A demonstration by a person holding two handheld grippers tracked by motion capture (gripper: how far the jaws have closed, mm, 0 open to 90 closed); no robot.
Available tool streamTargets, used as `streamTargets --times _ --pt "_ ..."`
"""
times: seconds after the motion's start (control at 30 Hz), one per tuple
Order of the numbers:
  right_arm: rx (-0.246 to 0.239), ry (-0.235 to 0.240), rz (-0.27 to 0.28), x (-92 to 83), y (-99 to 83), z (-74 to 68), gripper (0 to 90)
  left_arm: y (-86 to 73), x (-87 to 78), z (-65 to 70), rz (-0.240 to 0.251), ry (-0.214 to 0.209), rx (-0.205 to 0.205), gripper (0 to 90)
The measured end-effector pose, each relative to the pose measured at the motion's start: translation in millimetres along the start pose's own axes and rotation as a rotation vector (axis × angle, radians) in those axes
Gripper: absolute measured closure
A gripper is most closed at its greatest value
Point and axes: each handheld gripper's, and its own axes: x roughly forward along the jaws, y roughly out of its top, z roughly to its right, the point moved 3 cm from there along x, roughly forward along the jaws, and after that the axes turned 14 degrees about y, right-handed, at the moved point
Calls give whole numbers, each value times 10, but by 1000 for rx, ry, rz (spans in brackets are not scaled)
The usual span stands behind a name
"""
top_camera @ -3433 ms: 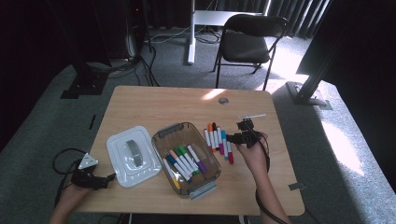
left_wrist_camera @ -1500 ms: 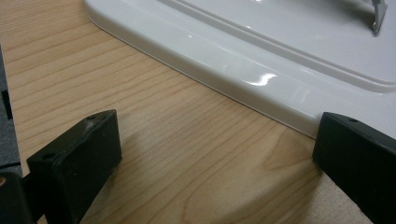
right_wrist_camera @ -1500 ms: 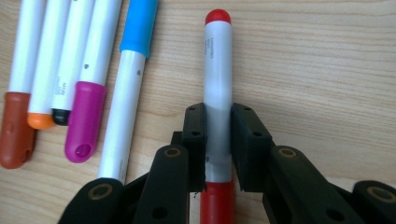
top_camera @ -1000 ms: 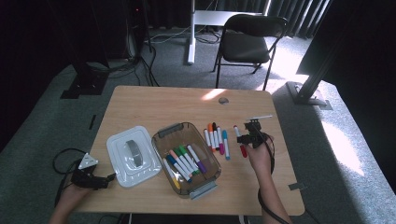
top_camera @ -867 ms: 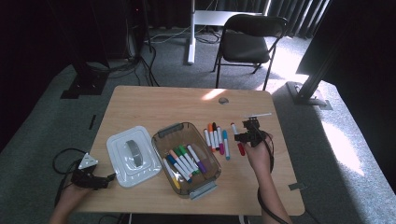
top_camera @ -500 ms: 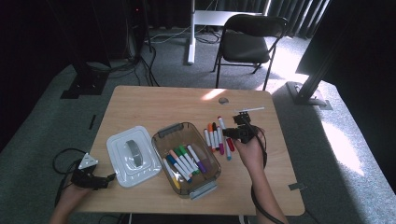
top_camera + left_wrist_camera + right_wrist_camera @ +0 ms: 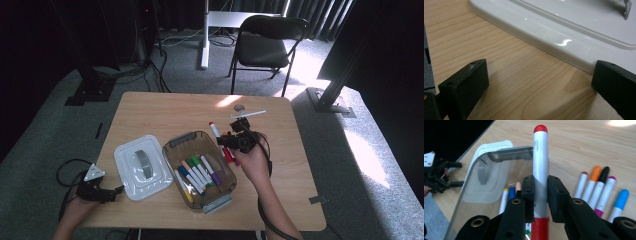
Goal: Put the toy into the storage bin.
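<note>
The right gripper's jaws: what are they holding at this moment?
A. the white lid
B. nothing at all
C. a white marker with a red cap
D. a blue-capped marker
C: in the right gripper view, the right gripper has its jaws closed on the barrel of the red-capped marker, above the clear bin.

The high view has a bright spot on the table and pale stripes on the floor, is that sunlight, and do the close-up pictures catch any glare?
High view: a sunlit patch falls on the table's far side, bright bands cross the carpet at right, the surroundings stay dark. Left gripper view: glare streaks gleam on the white lid's glossy rim. Right gripper view: a washed-out patch sits top right, while the red-capped marker reads sharp.
</note>
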Motion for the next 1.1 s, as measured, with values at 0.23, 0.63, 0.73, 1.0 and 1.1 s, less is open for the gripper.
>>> streamTargets --times 0.23,0.63,0.73,1.0,1.1 --pt "-33 42 -76 315 -50 -200 767 0 0 -2 -1 2 0 16" --pt "-51 66 -197 770 -163 -348 766 1 1 -3 -1 2 0 16" --pt "-43 62 -235 892 -195 -339 767 1 1 -3 -1 2 0 16" --pt "-44 51 -349 1157 -295 -347 766 1 1 -6 -1 3 4 16" --pt "-42 52 -383 1231 -327 -346 766 1 1 -2 -1 2 -1 16"
